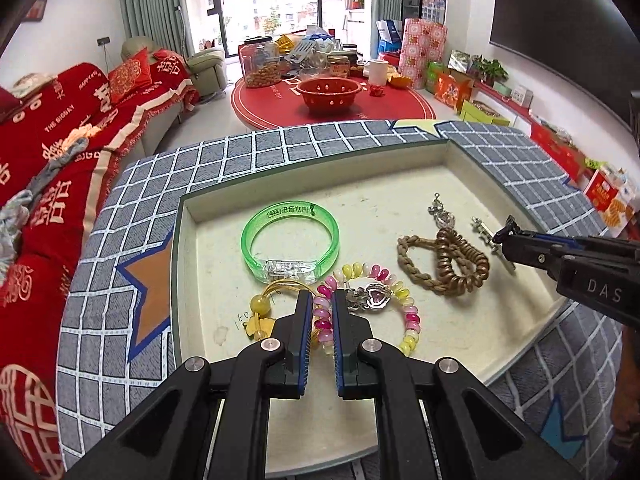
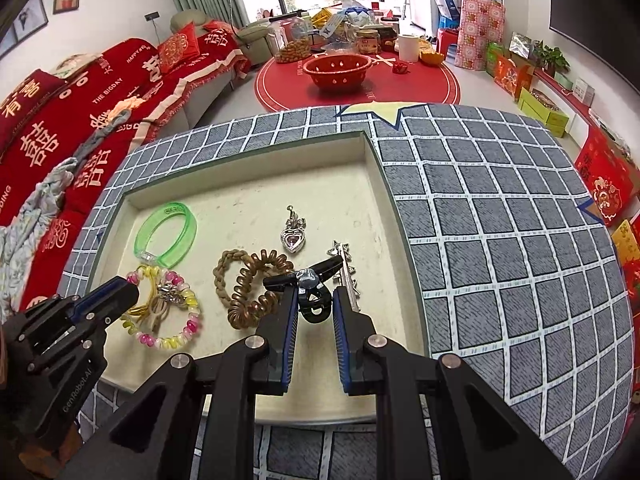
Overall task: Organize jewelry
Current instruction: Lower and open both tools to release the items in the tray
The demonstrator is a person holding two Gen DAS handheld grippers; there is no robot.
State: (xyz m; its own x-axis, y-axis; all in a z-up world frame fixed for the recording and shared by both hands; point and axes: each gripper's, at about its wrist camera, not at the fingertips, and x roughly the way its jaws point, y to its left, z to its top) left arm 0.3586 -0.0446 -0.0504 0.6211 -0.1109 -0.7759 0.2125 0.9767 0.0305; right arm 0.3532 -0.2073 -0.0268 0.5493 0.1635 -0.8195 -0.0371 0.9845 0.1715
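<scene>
A shallow cream tray (image 1: 320,184) holds the jewelry. A green bangle (image 1: 291,240), a pink-and-yellow bead bracelet (image 1: 412,316), a brown braided cord with a coil hair tie (image 1: 452,264), a silver heart pendant (image 2: 293,236) and a silver star pin (image 2: 348,276) lie in it. My left gripper (image 1: 322,300) is shut on the bead bracelet's left side, next to a yellow bead charm (image 1: 260,312). My right gripper (image 2: 316,300) is shut on a black hair claw clip (image 2: 314,292), just above the tray floor beside the star pin.
The tray sits on a grey grid-patterned cushion (image 2: 500,240). A red sofa (image 1: 60,140) is at the left. A red round table (image 1: 332,100) with a red bowl and jars stands behind. Boxes line the right wall.
</scene>
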